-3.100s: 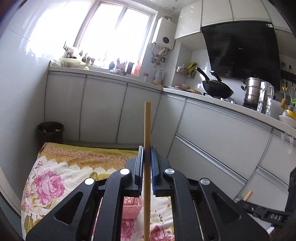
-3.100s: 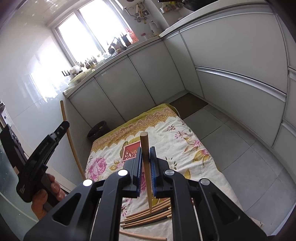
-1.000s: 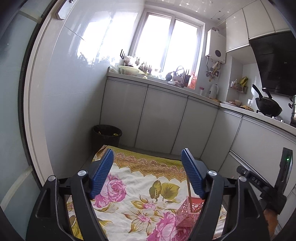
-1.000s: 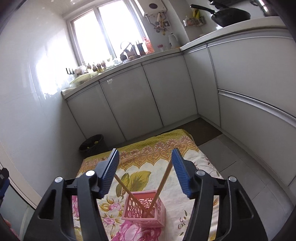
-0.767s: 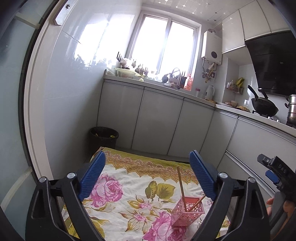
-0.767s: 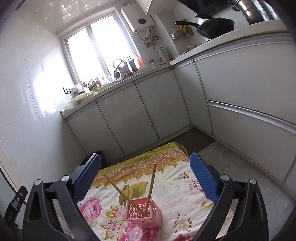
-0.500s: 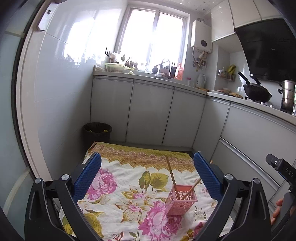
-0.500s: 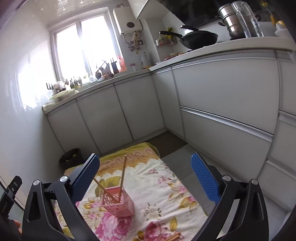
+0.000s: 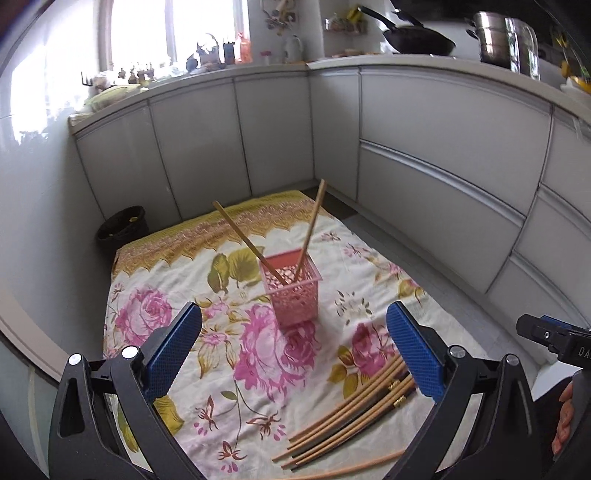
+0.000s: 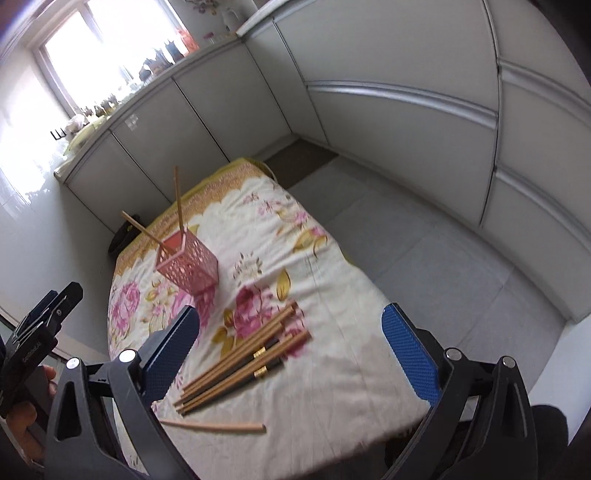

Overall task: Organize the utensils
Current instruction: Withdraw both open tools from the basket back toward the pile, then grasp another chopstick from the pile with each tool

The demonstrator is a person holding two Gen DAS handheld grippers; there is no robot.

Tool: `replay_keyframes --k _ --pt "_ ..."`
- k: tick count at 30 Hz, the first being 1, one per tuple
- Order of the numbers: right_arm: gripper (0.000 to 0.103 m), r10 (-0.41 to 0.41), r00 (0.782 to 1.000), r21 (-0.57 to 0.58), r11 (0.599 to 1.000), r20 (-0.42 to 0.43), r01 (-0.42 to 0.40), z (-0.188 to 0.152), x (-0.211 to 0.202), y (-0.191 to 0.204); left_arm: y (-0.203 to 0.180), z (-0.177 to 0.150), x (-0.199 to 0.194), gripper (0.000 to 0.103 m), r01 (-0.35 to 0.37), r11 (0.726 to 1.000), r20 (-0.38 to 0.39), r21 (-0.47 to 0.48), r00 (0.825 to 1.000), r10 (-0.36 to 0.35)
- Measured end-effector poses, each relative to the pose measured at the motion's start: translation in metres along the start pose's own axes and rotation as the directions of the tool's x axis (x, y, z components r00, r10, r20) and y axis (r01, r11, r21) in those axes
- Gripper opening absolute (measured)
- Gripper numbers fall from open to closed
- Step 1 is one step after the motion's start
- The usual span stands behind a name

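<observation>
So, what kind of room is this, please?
Most likely a home kitchen: a wok and steel pot stand on the counter above grey cabinets, and chopsticks lie on a floral cloth on the floor.

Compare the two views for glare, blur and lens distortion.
Left wrist view: window blown out, pink basket sharp, cabinets bowed by fisheye. Right wrist view: window also overexposed, chopsticks slightly motion-blurred, cabinet lines curved.

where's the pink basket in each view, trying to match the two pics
Left wrist: the pink basket stands at centre, between the open left gripper fingers.
Right wrist: the basket sits left of centre, above the open right gripper.
Shared landmark: the loose chopstick bundle on the floral cloth.
</observation>
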State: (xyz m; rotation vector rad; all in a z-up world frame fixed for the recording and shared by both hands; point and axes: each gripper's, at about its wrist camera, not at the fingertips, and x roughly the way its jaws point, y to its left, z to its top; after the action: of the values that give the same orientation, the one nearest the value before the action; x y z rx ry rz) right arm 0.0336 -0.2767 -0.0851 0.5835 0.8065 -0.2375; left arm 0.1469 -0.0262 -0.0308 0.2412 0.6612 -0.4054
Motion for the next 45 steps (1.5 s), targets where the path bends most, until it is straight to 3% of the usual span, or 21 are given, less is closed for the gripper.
replay_keyframes --k 4,7,9,11,14,16,18,21,23,26,30,36,40,42,44,45 --pt "0.096 0.043 0.99 0.091 0.995 -0.131 -0.031 -0.018 0.016 -0.022 -0.017 -0.008 0.029 0.096 0.09 0.994 -0.118 0.063 0.99 -0.083" --pt "0.096 0.064 0.981 0.135 0.99 -0.185 -0.039 -0.028 0.023 -0.032 -0.036 -0.009 0.065 0.096 0.15 0.977 -0.267 0.15 0.958 -0.106" --pt "0.096 0.081 0.974 0.163 0.985 -0.213 -0.047 -0.033 0.027 -0.036 -0.049 -0.011 0.092 0.096 0.197 0.958 -0.377 0.207 0.92 -0.108" --pt "0.096 0.11 0.961 0.198 0.978 -0.253 -0.06 -0.038 0.033 -0.04 -0.063 -0.017 0.114 0.095 0.258 0.934 -0.481 0.246 0.869 -0.114" --pt "0.096 0.162 0.934 0.262 0.962 -0.317 -0.077 -0.045 0.043 -0.047 -0.085 -0.024 0.144 0.081 0.351 0.889 -0.604 0.293 0.789 -0.112" --pt "0.096 0.198 0.914 0.313 0.946 -0.355 -0.083 -0.052 0.051 -0.053 -0.096 -0.025 0.162 0.059 0.385 0.876 -0.667 0.291 0.738 -0.103" --pt "0.096 0.215 0.901 0.337 0.938 -0.376 -0.084 -0.056 0.058 -0.058 -0.109 -0.026 0.177 0.049 0.406 0.857 -0.699 0.317 0.711 -0.079" --pt "0.096 0.215 0.901 0.349 0.934 -0.376 -0.077 -0.054 0.06 -0.063 -0.126 -0.029 0.199 0.034 0.446 0.833 -0.746 0.328 0.663 -0.061" --pt "0.096 0.216 0.903 0.356 0.931 -0.372 -0.076 -0.05 0.063 -0.067 -0.132 -0.033 0.211 0.03 0.459 0.821 -0.767 0.34 0.641 -0.041" --pt "0.096 0.219 0.901 0.36 0.93 -0.374 -0.077 -0.045 0.068 -0.071 -0.135 -0.041 0.223 0.024 0.459 0.807 -0.78 0.371 0.625 0.002" --pt "0.096 0.224 0.893 0.363 0.929 -0.391 -0.074 -0.045 0.076 -0.075 -0.133 -0.043 0.226 0.022 0.486 0.805 -0.792 0.341 0.61 -0.034" --pt "0.096 0.22 0.894 0.369 0.927 -0.39 -0.067 -0.044 0.08 -0.076 -0.132 -0.038 0.219 0.022 0.499 0.79 -0.776 0.357 0.629 -0.047" --pt "0.096 0.216 0.893 0.371 0.927 -0.396 -0.06 -0.044 0.082 -0.077 -0.144 -0.046 0.222 0.022 0.508 0.782 -0.786 0.361 0.617 -0.039" --pt "0.096 0.214 0.891 0.372 0.926 -0.399 -0.056 -0.044 0.082 -0.077 -0.144 -0.048 0.223 0.018 0.509 0.784 -0.784 0.356 0.619 -0.046" --pt "0.096 0.208 0.893 0.375 0.926 -0.398 -0.048 -0.043 0.083 -0.078 -0.143 -0.056 0.228 0.023 0.491 0.777 -0.785 0.393 0.62 0.006" --pt "0.096 0.208 0.893 0.377 0.925 -0.398 -0.047 -0.042 0.083 -0.078 -0.141 -0.055 0.228 0.023 0.5 0.773 -0.783 0.39 0.622 -0.008"
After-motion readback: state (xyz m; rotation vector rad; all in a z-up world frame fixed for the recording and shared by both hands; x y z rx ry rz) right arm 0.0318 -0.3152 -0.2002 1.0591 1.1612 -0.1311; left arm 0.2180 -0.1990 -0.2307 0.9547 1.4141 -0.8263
